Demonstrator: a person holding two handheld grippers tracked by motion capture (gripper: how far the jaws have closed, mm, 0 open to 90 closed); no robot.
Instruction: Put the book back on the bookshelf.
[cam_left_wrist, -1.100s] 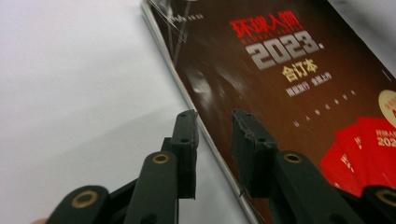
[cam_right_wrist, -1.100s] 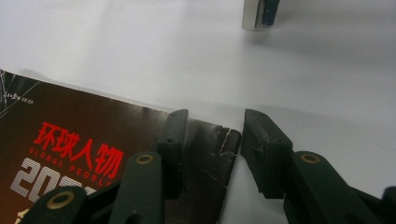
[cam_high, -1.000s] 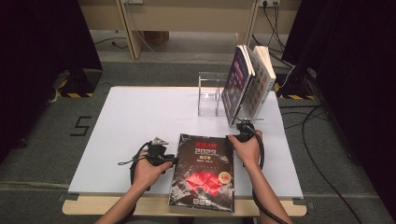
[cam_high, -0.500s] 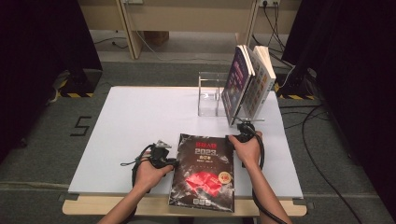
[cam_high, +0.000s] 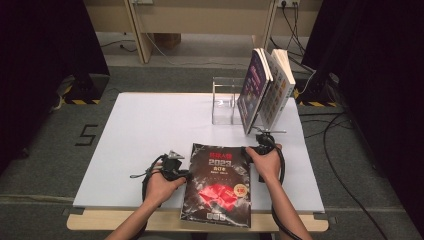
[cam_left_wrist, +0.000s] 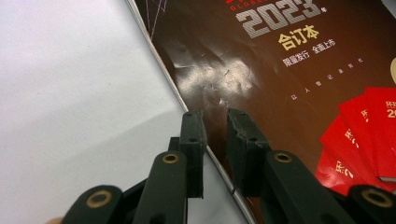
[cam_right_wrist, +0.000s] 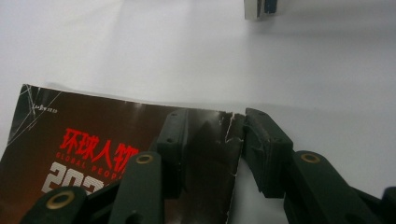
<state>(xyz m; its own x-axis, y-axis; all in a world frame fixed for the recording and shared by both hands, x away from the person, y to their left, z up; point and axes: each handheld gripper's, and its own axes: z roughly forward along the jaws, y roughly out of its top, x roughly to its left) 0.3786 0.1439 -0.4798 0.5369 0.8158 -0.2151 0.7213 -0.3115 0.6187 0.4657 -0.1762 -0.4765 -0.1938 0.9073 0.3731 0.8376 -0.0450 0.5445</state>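
White desk (cam_high: 150, 125), centre of the high view, on a wooden base whose edge shows along its lower side. Clear acrylic book stand (cam_high: 223, 101), upper centre, at the desk's far edge. Two books (cam_high: 265, 90), just right of the stand, upright and leaning together, covers facing left. Grey carpet floor (cam_high: 50, 150) with a black "5" marking (cam_high: 88, 135) at centre left. Black curtains (cam_high: 45, 45) at both sides; cables (cam_high: 340, 150) trailing at right.
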